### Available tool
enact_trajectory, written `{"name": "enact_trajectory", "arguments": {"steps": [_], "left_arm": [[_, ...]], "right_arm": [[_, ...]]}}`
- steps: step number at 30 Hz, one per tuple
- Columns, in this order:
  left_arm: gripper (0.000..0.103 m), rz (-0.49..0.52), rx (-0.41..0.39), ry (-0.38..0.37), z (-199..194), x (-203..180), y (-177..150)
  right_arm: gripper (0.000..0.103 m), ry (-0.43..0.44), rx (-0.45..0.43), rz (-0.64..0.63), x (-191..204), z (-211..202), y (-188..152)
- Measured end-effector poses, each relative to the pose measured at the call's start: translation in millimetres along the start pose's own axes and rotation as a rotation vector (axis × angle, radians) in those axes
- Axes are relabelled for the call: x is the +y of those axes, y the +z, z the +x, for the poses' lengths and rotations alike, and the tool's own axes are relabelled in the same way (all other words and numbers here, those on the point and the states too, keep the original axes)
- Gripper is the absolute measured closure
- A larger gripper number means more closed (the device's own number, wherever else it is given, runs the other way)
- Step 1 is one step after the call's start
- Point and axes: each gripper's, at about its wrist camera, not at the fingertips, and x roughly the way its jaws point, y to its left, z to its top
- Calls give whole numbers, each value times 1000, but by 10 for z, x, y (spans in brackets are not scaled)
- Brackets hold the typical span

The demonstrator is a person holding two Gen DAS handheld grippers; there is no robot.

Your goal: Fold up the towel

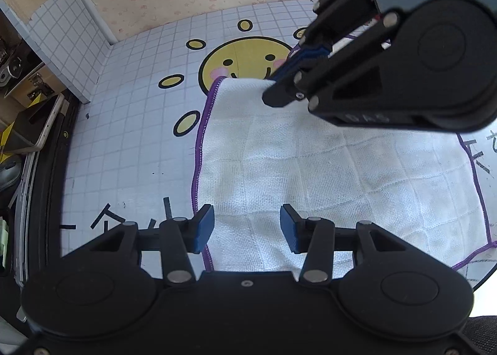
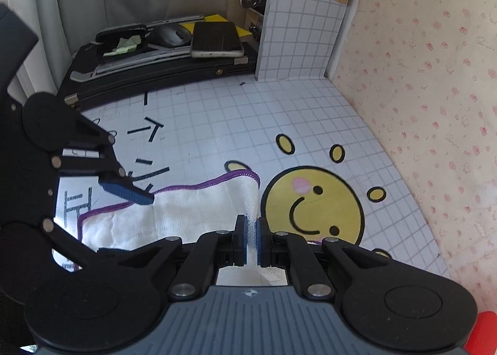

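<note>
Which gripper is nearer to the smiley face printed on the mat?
Right. The right gripper, shut on the towel at its far edge, sits just beside the smiley face. The left gripper hangs open over the towel's near edge, farther away.

no legible txt; black marks on mat (image 1: 130,150) unreadable.

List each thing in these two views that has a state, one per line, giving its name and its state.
White gauze towel with purple hem: spread on the mat, far corner lifted.
Right gripper: jaws shut on the towel's far edge.
Left gripper: jaws open over the towel's near edge.
Smartphone with dark screen: lying flat, screen off.
</note>
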Motion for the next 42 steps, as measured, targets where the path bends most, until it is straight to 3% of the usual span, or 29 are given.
{"name": "enact_trajectory", "arguments": {"steps": [11,21,26,34,42], "left_arm": [[54,-12,-45,4,-115,14,40],[54,-20,-70,6,-168,39,101],[53,-30,-99,15,-227,74,120],[53,-4,-36,29,93,18,166],[50,14,-41,29,125,10,116]], "right_arm": [[96,90,72,-14,109,78,-190],[82,110,106,-44,179,127,-287],[80,101,111,-64,195,95,-279],[78,81,113,-89,206,28,-274],[78,36,85,-86,82,-81,-173]]}}
